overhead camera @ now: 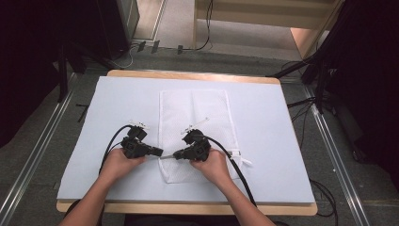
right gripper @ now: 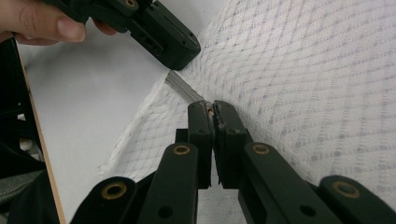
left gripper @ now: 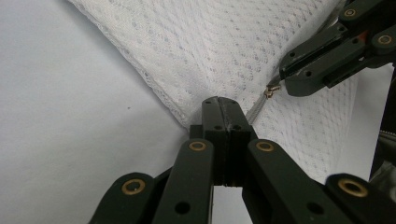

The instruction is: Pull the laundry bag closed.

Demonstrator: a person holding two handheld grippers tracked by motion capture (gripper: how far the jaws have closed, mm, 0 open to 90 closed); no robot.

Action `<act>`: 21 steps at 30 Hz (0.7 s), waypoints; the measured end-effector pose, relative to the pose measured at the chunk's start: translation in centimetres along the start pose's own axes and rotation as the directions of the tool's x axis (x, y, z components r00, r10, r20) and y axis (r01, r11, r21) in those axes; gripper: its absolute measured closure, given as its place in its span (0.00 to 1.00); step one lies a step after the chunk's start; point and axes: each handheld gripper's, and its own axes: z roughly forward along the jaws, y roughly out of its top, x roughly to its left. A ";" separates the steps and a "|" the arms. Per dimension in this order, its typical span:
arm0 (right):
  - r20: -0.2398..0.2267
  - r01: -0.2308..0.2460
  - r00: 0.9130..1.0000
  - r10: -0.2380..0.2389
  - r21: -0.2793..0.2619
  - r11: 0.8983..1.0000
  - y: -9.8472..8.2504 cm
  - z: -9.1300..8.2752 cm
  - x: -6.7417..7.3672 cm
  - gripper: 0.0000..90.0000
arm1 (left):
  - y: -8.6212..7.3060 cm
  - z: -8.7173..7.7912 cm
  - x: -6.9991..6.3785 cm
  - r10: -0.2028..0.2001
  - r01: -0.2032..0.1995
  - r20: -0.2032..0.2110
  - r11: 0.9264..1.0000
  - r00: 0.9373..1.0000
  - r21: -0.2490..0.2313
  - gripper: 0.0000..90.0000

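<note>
Both grippers meet tip to tip over the white mesh bag point(overhead camera: 195, 122), left gripper point(overhead camera: 159, 152) clamped on the bag's edge, right gripper point(overhead camera: 176, 154) pinching its zipper pull point(left gripper: 271, 90).

Both forearms extend forward from the near edge, each hand wrapped around its tool, with the left gripper point(overhead camera: 159, 152) and the right gripper point(overhead camera: 175, 154) turned inward tip to tip, nearly touching, each with its jaws pressed together and its cable trailing back.
</note>
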 end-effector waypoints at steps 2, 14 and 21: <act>0.000 0.003 1.000 -0.003 0.000 1.000 0.0 0.0 0.0 0.98 | 0.0 0.0 0.0 0.000 0.000 0.001 1.000 1.000 -0.001 1.00; 0.003 -0.003 1.000 0.003 -0.005 1.000 -0.3 -0.4 -0.3 0.98 | 0.0 0.0 0.1 -0.002 0.002 0.002 1.000 1.000 -0.002 1.00; 0.010 -0.013 1.000 0.013 -0.008 1.000 -0.7 -1.0 -0.7 0.98 | 0.0 0.0 0.1 -0.005 0.005 0.004 1.000 1.000 -0.003 1.00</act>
